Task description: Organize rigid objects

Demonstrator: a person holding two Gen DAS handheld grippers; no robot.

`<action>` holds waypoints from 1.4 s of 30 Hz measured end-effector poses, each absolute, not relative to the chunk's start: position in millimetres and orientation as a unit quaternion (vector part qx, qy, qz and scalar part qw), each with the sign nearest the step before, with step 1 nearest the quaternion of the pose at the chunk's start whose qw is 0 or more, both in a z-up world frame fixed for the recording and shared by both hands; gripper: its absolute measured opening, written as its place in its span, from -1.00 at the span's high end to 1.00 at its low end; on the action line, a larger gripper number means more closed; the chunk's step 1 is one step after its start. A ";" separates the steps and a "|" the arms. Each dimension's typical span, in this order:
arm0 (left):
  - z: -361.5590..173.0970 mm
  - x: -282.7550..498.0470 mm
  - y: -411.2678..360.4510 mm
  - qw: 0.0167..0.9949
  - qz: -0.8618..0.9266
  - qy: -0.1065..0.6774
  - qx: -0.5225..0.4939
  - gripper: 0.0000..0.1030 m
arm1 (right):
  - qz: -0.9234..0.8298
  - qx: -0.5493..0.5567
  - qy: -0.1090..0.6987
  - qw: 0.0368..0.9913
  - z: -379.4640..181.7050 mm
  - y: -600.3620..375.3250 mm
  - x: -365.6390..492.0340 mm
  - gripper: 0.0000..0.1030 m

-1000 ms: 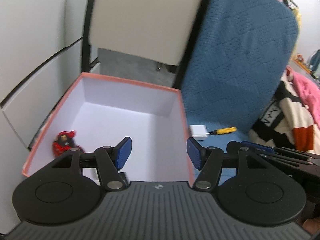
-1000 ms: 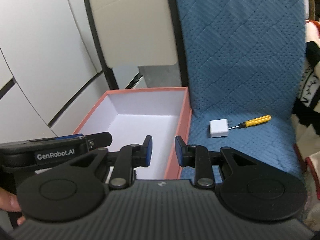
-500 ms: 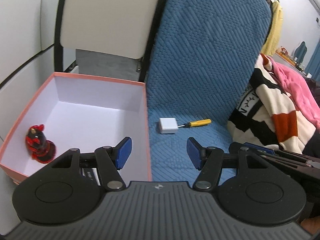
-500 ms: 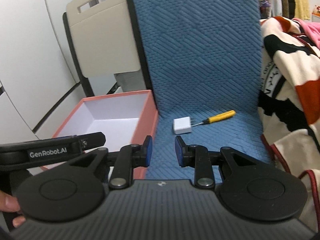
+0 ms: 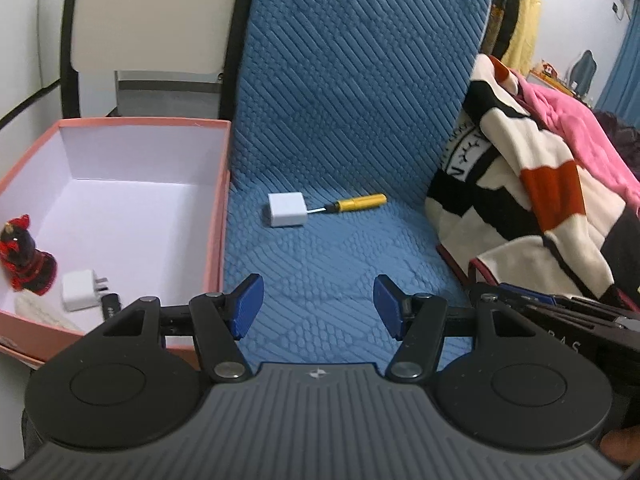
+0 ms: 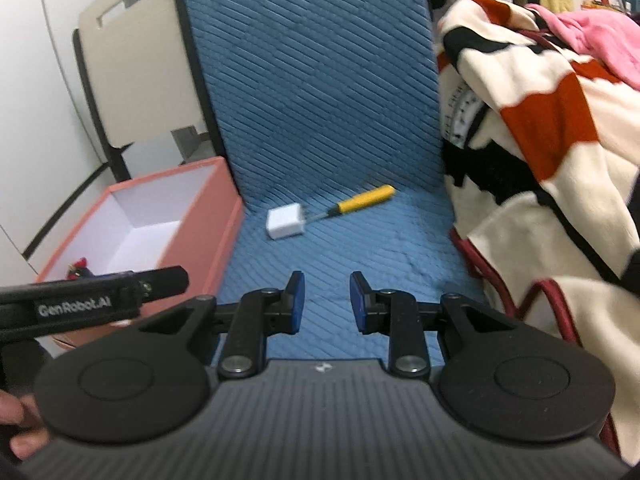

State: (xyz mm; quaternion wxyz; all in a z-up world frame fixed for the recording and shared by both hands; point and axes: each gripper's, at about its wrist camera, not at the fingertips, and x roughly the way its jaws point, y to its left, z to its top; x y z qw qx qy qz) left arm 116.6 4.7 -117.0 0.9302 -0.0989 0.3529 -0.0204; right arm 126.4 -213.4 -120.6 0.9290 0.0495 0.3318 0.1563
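A white charger cube (image 5: 286, 209) and a yellow-handled screwdriver (image 5: 357, 203) lie side by side on the blue seat cushion (image 5: 340, 268); both also show in the right wrist view, the cube (image 6: 285, 221) and the screwdriver (image 6: 360, 199). A pink box (image 5: 219, 216) with a white inside stands left of the cushion and holds a red-and-black figurine (image 5: 25, 255), a white plug adapter (image 5: 81, 290) and a small black item (image 5: 111, 305). My left gripper (image 5: 318, 306) is open and empty above the cushion. My right gripper (image 6: 326, 302) is open and empty, short of the cube.
A striped black, cream and red blanket (image 5: 532, 200) with pink cloth (image 5: 572, 120) is heaped on the right. The blue backrest (image 5: 360, 60) rises behind the objects. A beige chair back (image 5: 148, 16) and white panels stand at the left.
Both grippers have swung right, from over the pink box to over the blue cushion. The cube and screwdriver are now ahead of them. The right jaws have opened a little wider.
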 end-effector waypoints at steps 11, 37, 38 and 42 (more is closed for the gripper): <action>-154.5 146.7 -21.0 0.935 -0.026 0.345 -0.083 -0.29 | 0.121 0.065 0.343 0.929 -148.2 -232.6 140.1 0.43; -220.0 270.7 -42.5 0.926 -0.035 0.369 -0.075 -0.35 | 0.091 0.099 0.340 0.931 -171.5 -236.9 249.6 0.43; -220.8 274.8 -43.9 0.926 -0.034 0.369 -0.072 -0.35 | 0.093 0.099 0.342 0.930 -172.4 -236.7 253.7 0.43; -224.7 292.6 -46.1 0.927 -0.028 0.369 -0.061 -0.44 | 0.103 0.102 0.352 0.925 -177.9 -232.4 269.3 0.43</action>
